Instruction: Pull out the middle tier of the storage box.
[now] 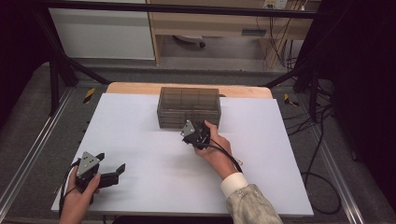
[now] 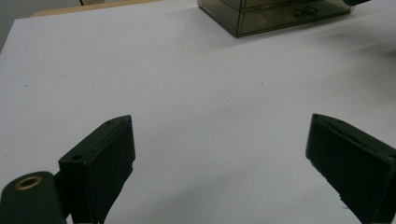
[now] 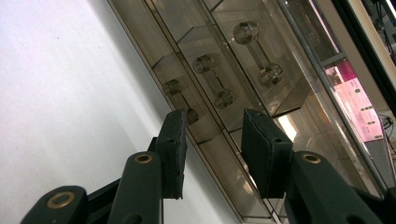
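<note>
A smoky see-through drawer box (image 1: pixel 189 106) stands at the back middle of the white table top (image 1: pixel 154 163). My right gripper (image 1: pixel 198 126) sits right at its front, held in a hand with a pale sleeve. In the right gripper view the jaws (image 3: pixel 212 140) stand partly apart with nothing pressed between them. They point at the drawer fronts, close to the nearest clear bar handle (image 3: pixel 180 100), whose one end the left jaw hides. Two more handles (image 3: pixel 214 86) lie beyond. My left gripper (image 1: pixel 111 162) rests wide open at the front left, with bare table between its jaws (image 2: pixel 219 154). The box (image 2: pixel 275 14) is far off.
A wooden board edge (image 1: pixel 140 88) shows behind the white top. Black frame bars (image 1: pixel 60 70) stand around the table, and cables (image 1: pixel 322 140) trail on the floor at the right. A wooden cabinet (image 1: pixel 210 23) stands farther back.
</note>
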`<state>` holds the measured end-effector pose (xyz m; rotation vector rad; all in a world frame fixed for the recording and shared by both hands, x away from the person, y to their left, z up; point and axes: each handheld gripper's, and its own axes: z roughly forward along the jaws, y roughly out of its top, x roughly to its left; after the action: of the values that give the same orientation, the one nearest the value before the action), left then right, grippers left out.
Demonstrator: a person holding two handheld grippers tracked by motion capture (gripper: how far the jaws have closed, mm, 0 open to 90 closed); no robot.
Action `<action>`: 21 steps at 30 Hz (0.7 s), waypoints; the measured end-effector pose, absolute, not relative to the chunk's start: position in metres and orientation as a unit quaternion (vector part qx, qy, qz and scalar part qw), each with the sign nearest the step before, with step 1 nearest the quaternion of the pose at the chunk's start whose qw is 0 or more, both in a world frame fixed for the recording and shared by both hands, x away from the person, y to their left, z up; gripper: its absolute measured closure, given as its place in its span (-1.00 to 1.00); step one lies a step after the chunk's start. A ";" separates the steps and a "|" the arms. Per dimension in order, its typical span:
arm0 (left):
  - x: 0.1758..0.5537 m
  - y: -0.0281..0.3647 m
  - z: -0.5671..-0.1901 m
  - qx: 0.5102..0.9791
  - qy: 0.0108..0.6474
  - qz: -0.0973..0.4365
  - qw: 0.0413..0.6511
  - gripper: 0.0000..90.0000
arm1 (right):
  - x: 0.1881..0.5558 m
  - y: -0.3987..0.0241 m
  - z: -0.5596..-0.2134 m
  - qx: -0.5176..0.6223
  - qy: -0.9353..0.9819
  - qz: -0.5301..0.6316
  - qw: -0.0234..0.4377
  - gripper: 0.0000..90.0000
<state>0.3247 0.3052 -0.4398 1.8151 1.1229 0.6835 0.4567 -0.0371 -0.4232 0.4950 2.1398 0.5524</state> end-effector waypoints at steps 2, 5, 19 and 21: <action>0.325 0.306 -0.439 0.727 0.452 0.277 0.437 -0.83 | 0.457 -0.038 -0.423 0.196 0.854 0.221 0.428 0.36; 0.325 0.306 -0.439 0.724 0.453 0.278 0.439 -0.82 | 0.458 -0.038 -0.422 0.202 0.853 0.226 0.426 0.37; 0.325 0.305 -0.440 0.728 0.452 0.275 0.436 -0.83 | 0.455 -0.028 -0.429 0.175 0.850 0.201 0.455 0.42; 0.325 0.305 -0.440 0.728 0.452 0.274 0.436 -0.82 | 0.455 -0.028 -0.430 0.174 0.850 0.199 0.456 0.41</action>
<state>0.3252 0.3046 -0.4401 1.8117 1.1250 0.6823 0.4551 -0.0278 -0.4298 0.4302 2.0949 0.4900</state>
